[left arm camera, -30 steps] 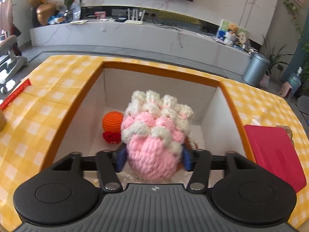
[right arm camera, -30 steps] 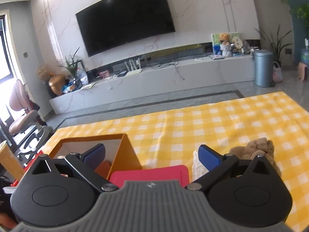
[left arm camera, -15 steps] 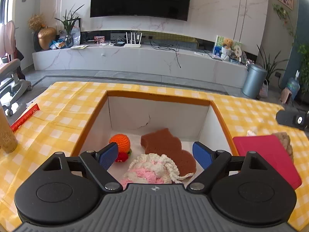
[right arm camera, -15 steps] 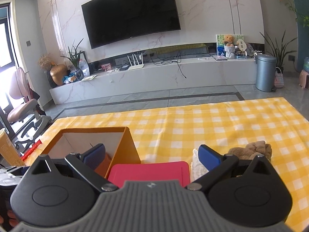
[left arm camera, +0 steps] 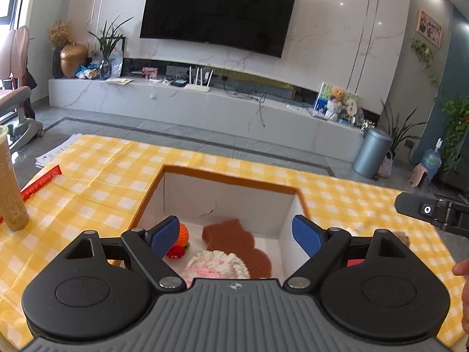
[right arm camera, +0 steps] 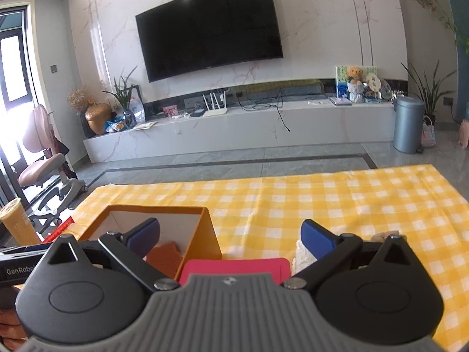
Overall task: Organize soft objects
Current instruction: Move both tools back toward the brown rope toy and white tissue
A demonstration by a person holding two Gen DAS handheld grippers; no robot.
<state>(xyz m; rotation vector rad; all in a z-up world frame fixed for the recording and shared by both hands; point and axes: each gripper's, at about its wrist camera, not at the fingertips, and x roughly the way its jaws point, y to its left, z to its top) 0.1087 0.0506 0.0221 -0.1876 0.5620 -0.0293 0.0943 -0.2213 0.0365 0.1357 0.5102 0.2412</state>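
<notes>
An orange-rimmed white box point(left arm camera: 231, 202) sits on the yellow checked tablecloth point(left arm camera: 96, 182). Inside lie a pink and white knitted pouch point(left arm camera: 217, 268), an orange knitted ball point(left arm camera: 183, 233) and a brown sponge shape point(left arm camera: 231, 236). My left gripper point(left arm camera: 236, 236) is open and empty above the box's near side. My right gripper point(right arm camera: 231, 236) is open and empty above a red mat point(right arm camera: 237, 265), to the right of the box point(right arm camera: 205, 234). A white soft thing point(right arm camera: 300, 253) and a brown plush point(right arm camera: 384, 236) lie by its right finger.
A tall cup point(left arm camera: 10, 187) and a red strip point(left arm camera: 41, 183) stand at the left on the cloth. The right gripper's body point(left arm camera: 431, 211) shows at the right edge of the left wrist view. Beyond the table is a living-room floor.
My left gripper let go of the pink and white pouch, which now lies in the box, then opened and lifted back. My right gripper rose a little, still open.
</notes>
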